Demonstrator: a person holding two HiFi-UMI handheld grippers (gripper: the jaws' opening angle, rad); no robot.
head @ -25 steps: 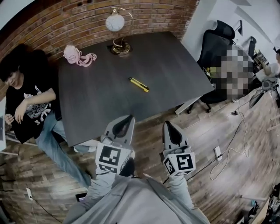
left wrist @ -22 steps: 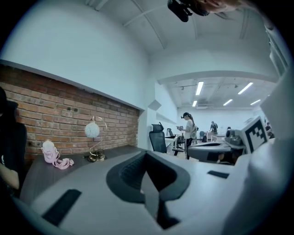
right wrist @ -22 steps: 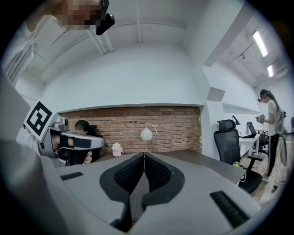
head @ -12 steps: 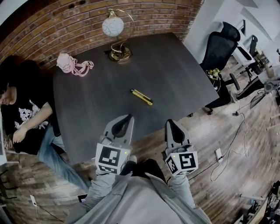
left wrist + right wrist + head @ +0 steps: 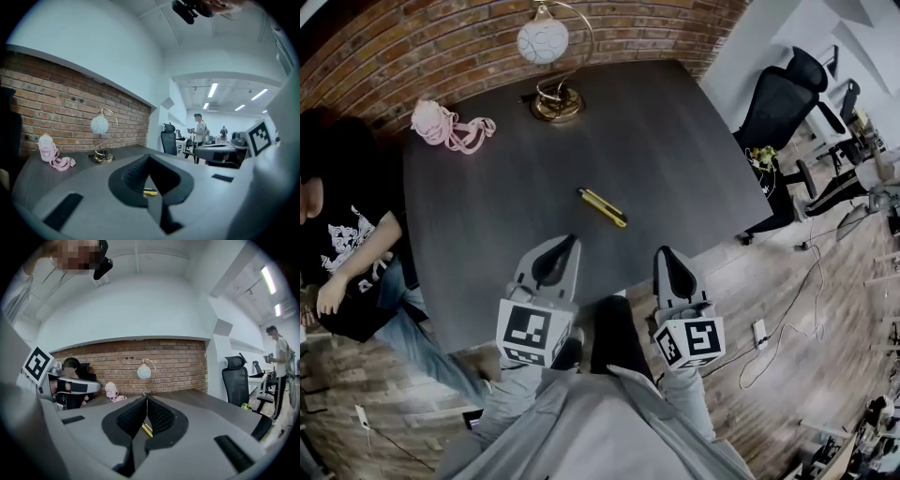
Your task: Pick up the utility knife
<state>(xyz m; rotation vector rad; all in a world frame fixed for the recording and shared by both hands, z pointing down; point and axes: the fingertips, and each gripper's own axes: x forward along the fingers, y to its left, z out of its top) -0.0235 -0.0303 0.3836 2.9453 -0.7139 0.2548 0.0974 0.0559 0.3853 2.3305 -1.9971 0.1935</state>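
A dark table (image 5: 675,141) fills the head view, a seated person (image 5: 342,234) at its left, shirt print too small to read. The left gripper (image 5: 574,240) and right gripper (image 5: 663,251), jaws together and empty, hover at its near edge. Only the gripper views show a standing person (image 5: 200,131) in the office beyond. The yellow utility knife (image 5: 602,207) lies mid-table ahead of both grippers, long axis upper left to lower right, blade end unclear.

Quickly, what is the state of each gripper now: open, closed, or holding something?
Left gripper: tongs closed, holding nothing.
Right gripper: tongs closed, holding nothing.
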